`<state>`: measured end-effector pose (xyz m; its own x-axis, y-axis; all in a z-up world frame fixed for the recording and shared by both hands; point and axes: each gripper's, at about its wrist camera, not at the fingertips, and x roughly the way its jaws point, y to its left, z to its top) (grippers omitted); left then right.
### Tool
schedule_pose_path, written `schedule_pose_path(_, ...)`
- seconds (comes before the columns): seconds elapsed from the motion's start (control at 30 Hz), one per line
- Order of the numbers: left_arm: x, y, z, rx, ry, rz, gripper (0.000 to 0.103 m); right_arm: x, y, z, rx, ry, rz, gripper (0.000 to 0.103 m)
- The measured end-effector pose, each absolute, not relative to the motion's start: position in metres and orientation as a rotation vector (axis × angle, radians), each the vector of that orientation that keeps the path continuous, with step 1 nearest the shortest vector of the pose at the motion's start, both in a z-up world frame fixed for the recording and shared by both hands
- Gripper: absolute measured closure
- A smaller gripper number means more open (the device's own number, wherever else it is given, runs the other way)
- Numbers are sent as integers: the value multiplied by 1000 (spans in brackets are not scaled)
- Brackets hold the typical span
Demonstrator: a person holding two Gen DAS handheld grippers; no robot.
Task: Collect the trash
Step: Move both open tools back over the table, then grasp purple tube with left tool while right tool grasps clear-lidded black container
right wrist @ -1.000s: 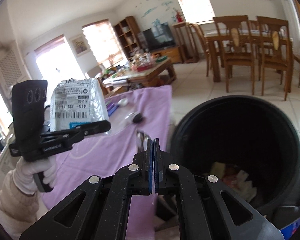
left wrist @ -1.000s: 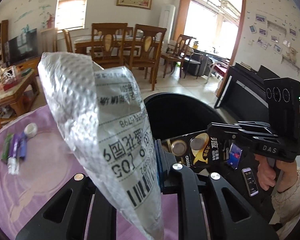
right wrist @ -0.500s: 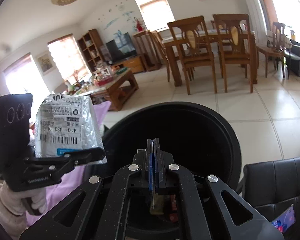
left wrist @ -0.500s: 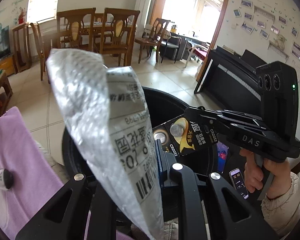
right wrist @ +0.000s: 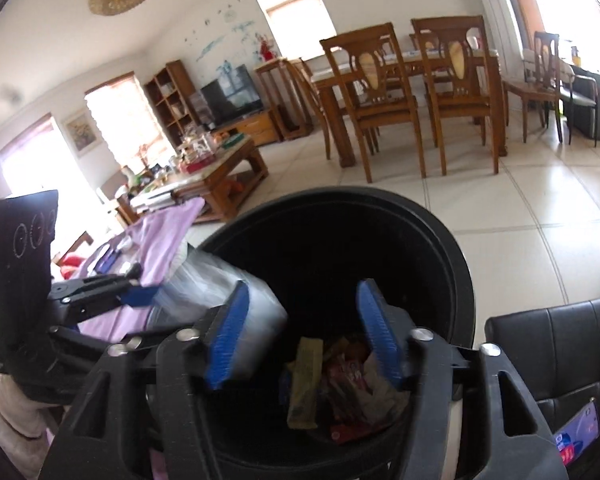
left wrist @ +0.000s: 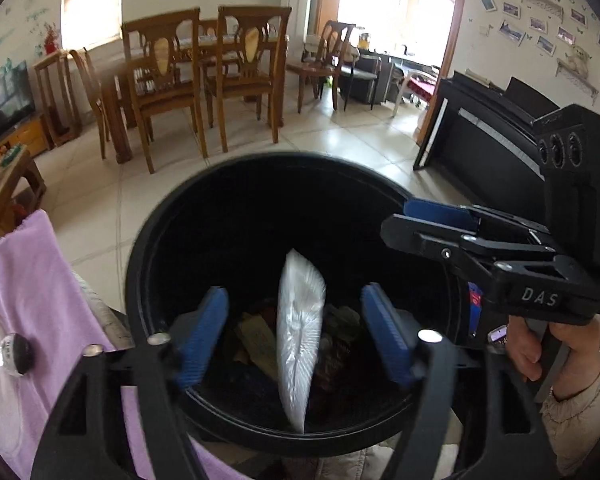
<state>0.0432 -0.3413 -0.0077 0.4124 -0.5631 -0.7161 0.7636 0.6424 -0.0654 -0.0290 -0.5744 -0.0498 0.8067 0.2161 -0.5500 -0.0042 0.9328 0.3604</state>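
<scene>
Risk first: the silver bag (left wrist: 300, 328), loose between the opening jaws of the left gripper (left wrist: 294, 334) with neither pad touching it, could catch the rim of the bin (left wrist: 140, 248) and slide onto the purple cloth (left wrist: 28, 280), since that rim sits just beside the cloth. The right gripper (right wrist: 302, 334) is opening too and holds nothing. The bag looks crinkly, thin and foil-like, blurred mid-fall; the bin is round, black and smooth, with crumpled wrappers (right wrist: 340, 380) at its bottom.

silver pouch (left wrist: 300, 328) between opening left tool (left wrist: 294, 336), bin (left wrist: 140, 248)
</scene>
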Motion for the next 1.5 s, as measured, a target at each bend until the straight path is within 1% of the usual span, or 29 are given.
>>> schedule_pose_path(0.1,39,-338,-1,308,751,-832,26,-30,-574,-48,356,620,121,44)
schedule_pose_path(0.13,37,-335,1,311,744,-825,22,-30,-572,-48,353,620,122,44)
schedule_pose_path(0.17,34,-331,4,315,730,-812,13,-34,-568,-47,351,617,125,42)
schedule_pose_path(0.2,32,-328,7,316,715,-801,11,-35,-566,-45,349,613,124,35)
schedule_pose_path(0.27,26,-319,13,311,685,-792,10,-38,-559,-42,340,605,120,29)
schedule_pose_path(0.37,25,-302,20,285,670,-782,6,-37,-540,-37,320,615,131,29)
schedule_pose_path(0.47,28,-281,25,263,663,-760,6,-33,-523,-36,310,629,152,29)
schedule_pose_path(0.53,32,-266,26,242,668,-744,6,-27,-506,-33,307,639,175,27)
schedule_pose_path(0.57,36,-252,26,223,673,-729,6,-25,-499,-32,302,641,181,24)
schedule_pose_path(0.67,46,-222,26,185,682,-676,6,-11,-467,-30,265,652,214,24)
schedule_pose_path(0.87,78,-136,23,84,698,-540,6,20,-403,-24,208,678,280,24)
schedule_pose_path(1.1,121,-37,10,-35,749,-394,6,70,-324,-31,144,738,351,24)
schedule_pose_path(1.17,133,-15,3,-44,768,-381,7,85,-304,-35,123,757,362,24)
schedule_pose_path(1.2,138,-11,1,-44,779,-379,10,95,-293,-38,106,768,364,24)
schedule_pose_path(1.27,151,0,-6,-46,813,-381,30,108,-283,-46,81,784,368,24)
schedule_pose_path(1.3,158,3,-11,-45,835,-385,33,119,-272,-48,57,818,376,27)
schedule_pose_path(1.33,162,4,-14,-42,850,-384,35,124,-266,-48,51,819,382,27)
schedule_pose_path(1.43,169,7,-22,-38,866,-375,35,138,-249,-46,-8,810,357,27)
schedule_pose_path(1.47,169,9,-26,-38,868,-375,39,142,-245,-46,-24,813,355,27)
schedule_pose_path(1.5,171,9,-27,-38,872,-379,40,147,-239,-48,-43,824,360,27)
